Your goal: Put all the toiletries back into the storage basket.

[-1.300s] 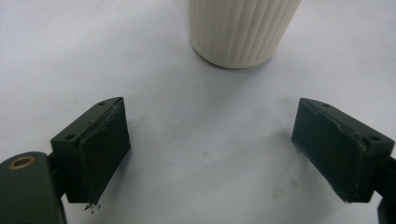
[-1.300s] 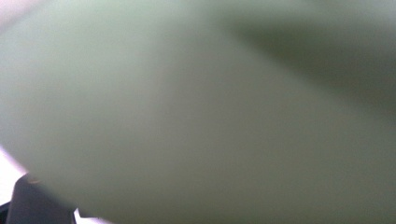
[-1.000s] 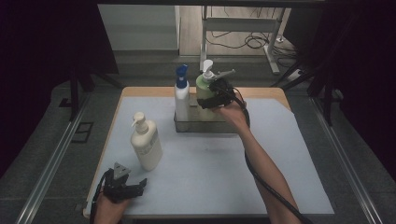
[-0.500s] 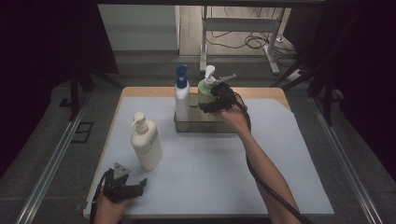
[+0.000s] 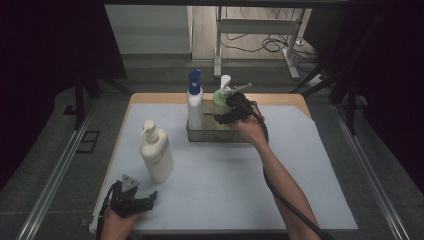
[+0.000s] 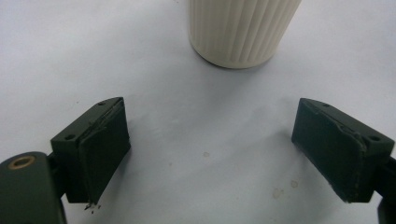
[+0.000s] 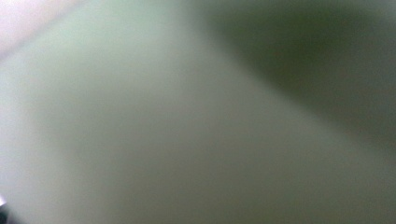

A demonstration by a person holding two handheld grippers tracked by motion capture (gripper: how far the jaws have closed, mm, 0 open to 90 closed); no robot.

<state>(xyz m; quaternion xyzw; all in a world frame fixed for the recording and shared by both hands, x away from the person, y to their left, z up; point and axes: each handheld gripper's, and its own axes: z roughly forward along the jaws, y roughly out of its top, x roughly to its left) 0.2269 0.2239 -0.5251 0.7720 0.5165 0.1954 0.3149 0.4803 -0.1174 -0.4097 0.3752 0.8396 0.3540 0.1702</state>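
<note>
A green pump bottle (image 5: 219, 102) with a white pump head stands in a grey wire tray (image 5: 210, 136) at the back of the table. My right gripper (image 5: 224, 113) is shut on its body from the right. In the right gripper view the green bottle (image 7: 187, 140) is a close blur. A white bottle with a blue cap (image 5: 194, 105) stands in the tray's left part. A cream pump bottle (image 5: 156, 155) stands front left; its ribbed base (image 6: 243, 28) lies just beyond my left gripper (image 6: 215, 154). That left gripper (image 5: 142, 200) rests open at the front edge, nothing between its fingers.
A white mat (image 5: 235, 180) covers the wooden table, with free room in the middle and right. The right forearm and its cable reach diagonally across the mat. A metal stand and cables (image 5: 265, 45) sit on the floor beyond the table.
The right hand has lowered the green bottle a little toward the tray. The left gripper has not moved.
</note>
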